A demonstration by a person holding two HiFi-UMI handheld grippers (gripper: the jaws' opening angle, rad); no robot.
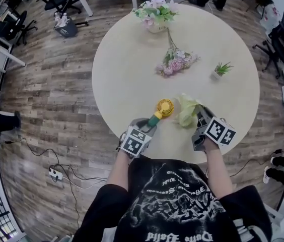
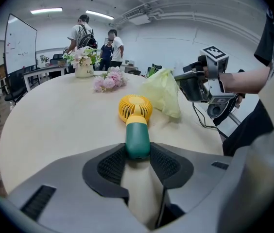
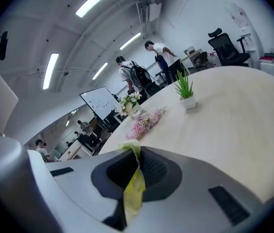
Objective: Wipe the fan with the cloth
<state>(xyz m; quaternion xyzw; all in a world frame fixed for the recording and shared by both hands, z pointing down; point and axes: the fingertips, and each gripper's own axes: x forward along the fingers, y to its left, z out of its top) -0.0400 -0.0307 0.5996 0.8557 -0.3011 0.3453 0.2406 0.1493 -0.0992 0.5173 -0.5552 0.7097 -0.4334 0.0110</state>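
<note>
Here, both forearms reach out over the table (image 1: 127,79) from its 6 o'clock edge. The left tool (image 2: 138,152) slants downward, pinching the fan (image 2: 135,111) by its green handle — round yellow head toward 1 o'clock. The right tool (image 3: 136,166), at the fan's 3 o'clock, is clamped on the pale yellow-green cloth (image 1: 188,110), bunched beside the fan head. Pink flowers (image 1: 176,62), a vase (image 1: 155,15) and a small plant (image 1: 221,70) sit well apart toward 12 o'clock.

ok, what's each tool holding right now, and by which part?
The left tool grips the fan by its green handle; the right tool pinches the yellow cloth by one edge.
</note>
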